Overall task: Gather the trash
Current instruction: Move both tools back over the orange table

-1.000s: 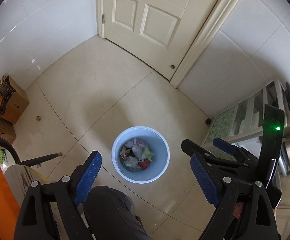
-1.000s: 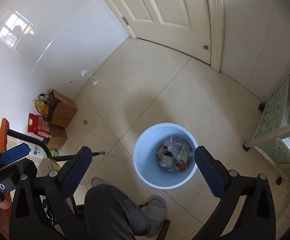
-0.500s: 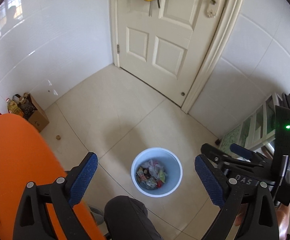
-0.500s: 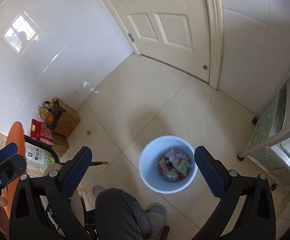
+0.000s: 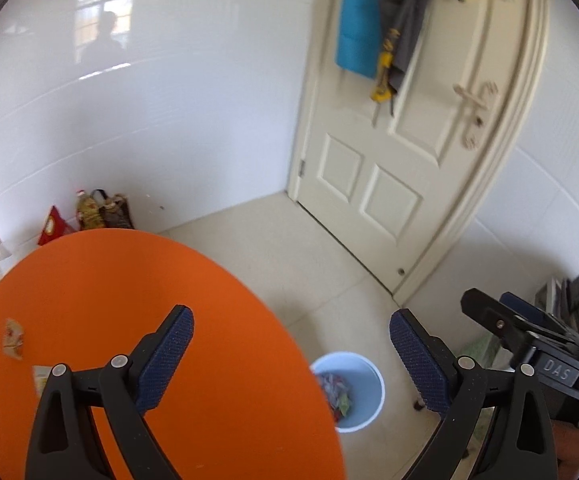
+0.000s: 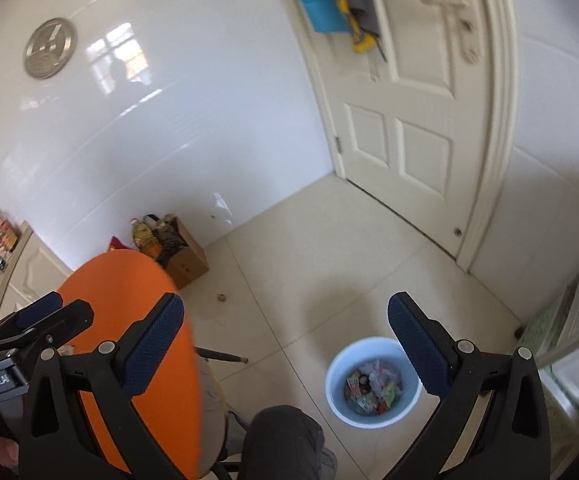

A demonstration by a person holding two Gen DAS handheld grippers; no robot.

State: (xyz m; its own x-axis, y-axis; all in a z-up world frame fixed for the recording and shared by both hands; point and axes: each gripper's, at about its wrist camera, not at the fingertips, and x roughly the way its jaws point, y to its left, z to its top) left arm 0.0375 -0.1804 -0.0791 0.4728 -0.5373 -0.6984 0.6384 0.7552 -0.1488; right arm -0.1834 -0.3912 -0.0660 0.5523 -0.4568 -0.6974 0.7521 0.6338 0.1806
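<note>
table: bright orange, plain
bin: pale blue, trash inside all mixed colours
door: cream, panelled
gripper pads: dark blue, dotted texture, on black frames
towel on door: turquoise
box: brown cardboard

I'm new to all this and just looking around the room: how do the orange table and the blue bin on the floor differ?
The orange table is a wide flat top standing raised above the floor; the blue bin is a deep open tub sitting on the floor. The table carries only a couple of scattered wrappers; the bin is partly filled with mixed rubbish. The table looks far broader than the bin. Both are round.
</note>
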